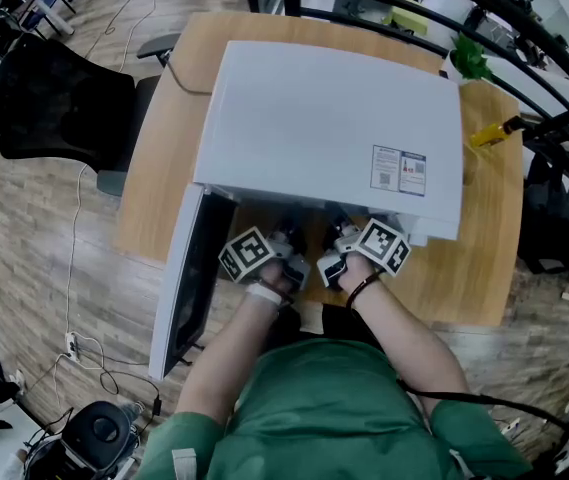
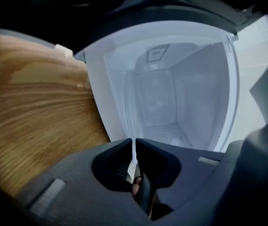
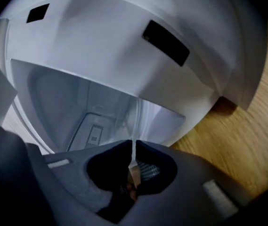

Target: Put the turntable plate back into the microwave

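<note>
The white microwave [image 1: 324, 128] stands on a wooden table [image 1: 159, 148] with its door [image 1: 189, 278] swung open to the left. Both grippers reach into its shaded opening. My left gripper [image 1: 286, 248] [image 2: 134, 142] is shut on the thin edge of the clear glass turntable plate [image 2: 128, 112], which shows almost edge-on in front of the empty white cavity [image 2: 171, 117]. My right gripper [image 1: 339, 246] [image 3: 134, 145] is shut on the plate [image 3: 136, 117] too, at the cavity's mouth. In the head view the microwave's top hides the plate.
A black office chair [image 1: 59, 103] stands left of the table. A yellow tool [image 1: 491, 133] and a green thing [image 1: 469, 60] lie at the table's far right, by black railings [image 1: 554, 118]. Cables [image 1: 84, 353] run over the floor at the lower left.
</note>
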